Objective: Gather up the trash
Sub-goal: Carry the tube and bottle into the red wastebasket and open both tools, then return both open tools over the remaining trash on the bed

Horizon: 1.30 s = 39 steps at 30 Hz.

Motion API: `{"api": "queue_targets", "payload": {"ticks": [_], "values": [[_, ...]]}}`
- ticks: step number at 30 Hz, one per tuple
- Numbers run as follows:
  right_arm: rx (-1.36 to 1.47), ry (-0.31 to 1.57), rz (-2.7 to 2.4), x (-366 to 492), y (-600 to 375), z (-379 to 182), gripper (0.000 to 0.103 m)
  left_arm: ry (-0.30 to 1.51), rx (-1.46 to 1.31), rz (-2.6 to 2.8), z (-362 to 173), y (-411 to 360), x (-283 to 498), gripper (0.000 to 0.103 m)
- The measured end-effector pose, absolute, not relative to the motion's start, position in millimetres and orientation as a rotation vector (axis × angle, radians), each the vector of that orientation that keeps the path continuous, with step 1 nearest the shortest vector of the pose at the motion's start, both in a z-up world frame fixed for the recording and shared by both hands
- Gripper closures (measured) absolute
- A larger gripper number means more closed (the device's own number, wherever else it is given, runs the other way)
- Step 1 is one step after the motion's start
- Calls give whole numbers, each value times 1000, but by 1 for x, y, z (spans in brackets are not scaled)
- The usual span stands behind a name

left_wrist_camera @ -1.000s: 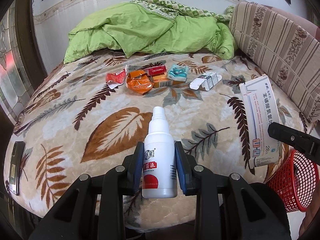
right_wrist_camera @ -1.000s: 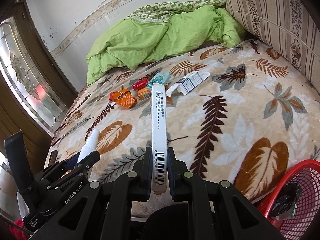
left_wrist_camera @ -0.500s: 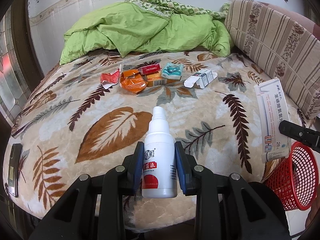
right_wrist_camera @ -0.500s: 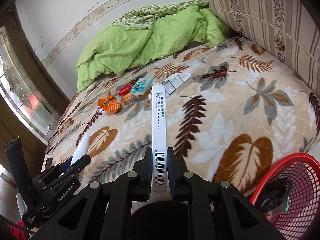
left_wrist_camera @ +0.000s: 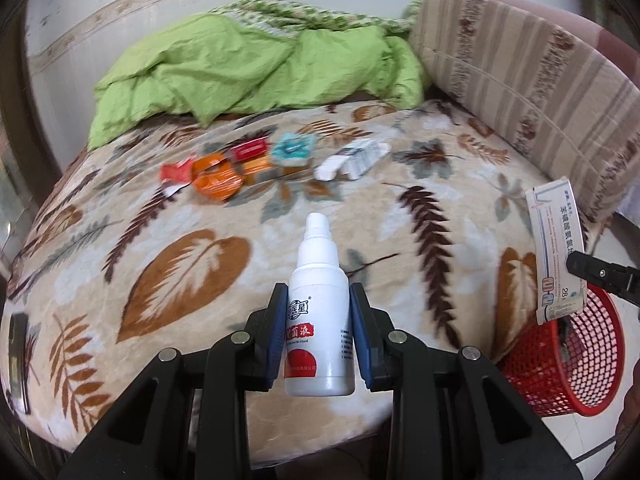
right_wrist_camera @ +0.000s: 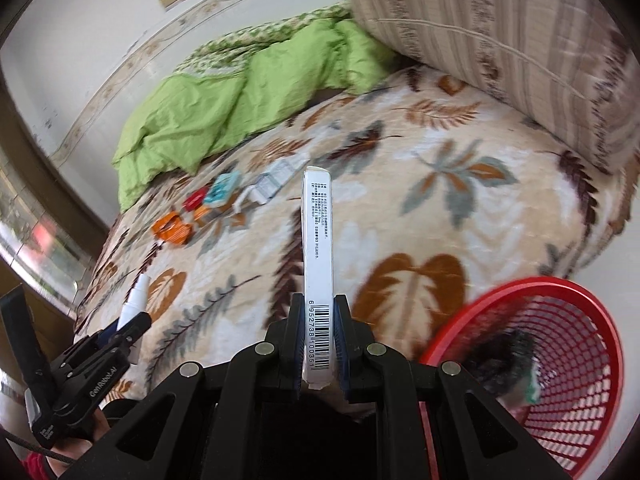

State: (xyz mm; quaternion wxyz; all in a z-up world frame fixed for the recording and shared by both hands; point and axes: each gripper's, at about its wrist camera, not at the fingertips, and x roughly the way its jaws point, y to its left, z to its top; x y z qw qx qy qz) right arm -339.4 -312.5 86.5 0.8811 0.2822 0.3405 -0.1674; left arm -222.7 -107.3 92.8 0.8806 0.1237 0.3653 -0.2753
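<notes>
My left gripper (left_wrist_camera: pixel 319 308) is shut on a white spray bottle (left_wrist_camera: pixel 320 320) with a red label, held above the bed's near edge. My right gripper (right_wrist_camera: pixel 318 328) is shut on a flat white medicine box (right_wrist_camera: pixel 318 240), held edge-on; in the left wrist view that box (left_wrist_camera: pixel 556 252) hangs just above the red mesh basket (left_wrist_camera: pixel 576 364). The basket (right_wrist_camera: pixel 560 380) sits on the floor at the bed's right corner with dark trash inside. Several wrappers and small boxes (left_wrist_camera: pixel 256 164) lie mid-bed. The left gripper and bottle (right_wrist_camera: pixel 134 304) show at the lower left of the right wrist view.
The bed carries a leaf-patterned blanket (left_wrist_camera: pixel 180 252), a crumpled green quilt (left_wrist_camera: pixel 248 68) at the back and a striped cushion (left_wrist_camera: pixel 520 80) along the right. A dark phone-like object (left_wrist_camera: pixel 16 356) lies at the bed's left edge. A window (right_wrist_camera: pixel 36 232) is on the left.
Both grippers have pulled back from the bed and shifted right. The medicine box has moved down and right, closer over the red basket, which now fills more of the right wrist view.
</notes>
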Motion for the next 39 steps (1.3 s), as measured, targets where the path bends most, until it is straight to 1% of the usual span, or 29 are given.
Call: {"api": "queue_targets", "payload": {"ticks": [5,12,18,19,20,21,22,25,33,36,39], "values": [[663,711,-446,-380,-343,78,89,768,287,-690,99,-146,-241,74],[734,724,-584,-440,-375,64,89,794,352,-949,108,-218,-286,74],[772,759,-665,-477,-389,50,88,875,460,-1241,92,-276,-337,73],[785,765,-684,-482,-392,48,86,904,478,-1279,89,-284,-344,72],[796,768,-695,-486,-393,47,79,911,484,-1285,87,-285,-346,64],[802,765,-703,-490,-394,47,75,909,486,-1288,87,-285,-349,57],[806,757,-712,-493,-395,48,71,894,485,-1288,88,-283,-351,56],[781,733,-729,-498,-397,56,70,853,485,-1247,94,-276,-348,56],[757,696,-629,-457,-390,72,69,871,387,-1102,104,-232,-302,54],[732,697,-569,-431,-381,79,63,875,350,-1044,106,-213,-283,54],[707,707,-506,-404,-371,83,62,884,313,-984,107,-195,-263,53]]}}
